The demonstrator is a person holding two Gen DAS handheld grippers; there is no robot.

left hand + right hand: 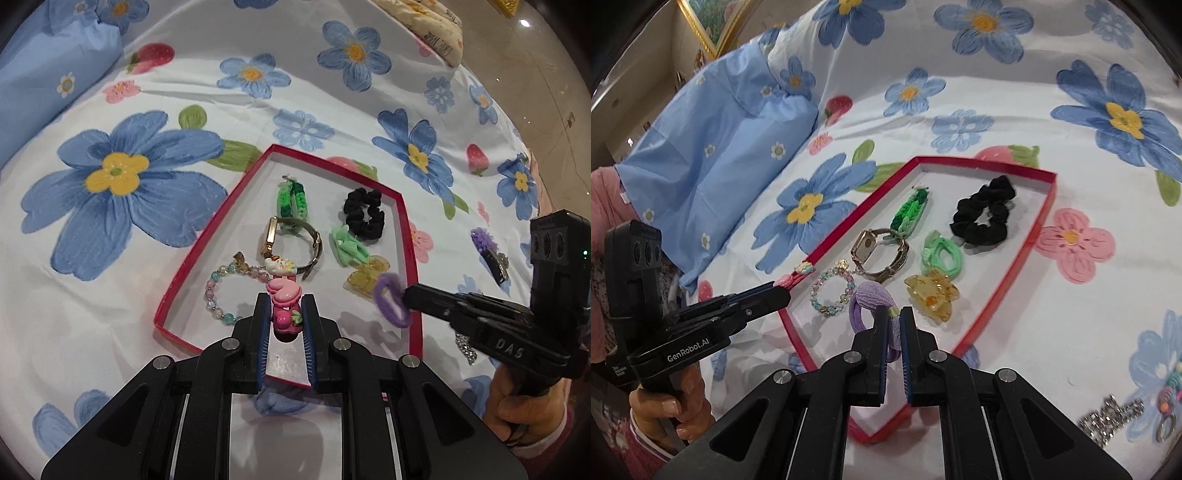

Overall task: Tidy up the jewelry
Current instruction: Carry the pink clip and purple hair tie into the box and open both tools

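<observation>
A shallow red-rimmed box [218, 225] lies on the flowered bedspread. It holds a green braided bracelet [291, 199], a black scrunchie [984, 216], a watch [291, 240], a bead bracelet [831, 291], a green hair tie [940, 254] and a yellow claw clip [932, 297]. My left gripper [286, 299] is shut on a pink heart-and-strawberry hair clip [284, 314] above the box's near left corner. My right gripper [894, 312] is shut on a purple hair tie [871, 299] over the box's near part, beside the claw clip.
A blue pillow [55, 66] lies at the far left of the bed. Outside the box to the right are a purple flower clip [487, 247], a rhinestone piece [1108, 421] and a colourful beaded ornament [1167, 402]. The bed's edge and the floor show at the far right.
</observation>
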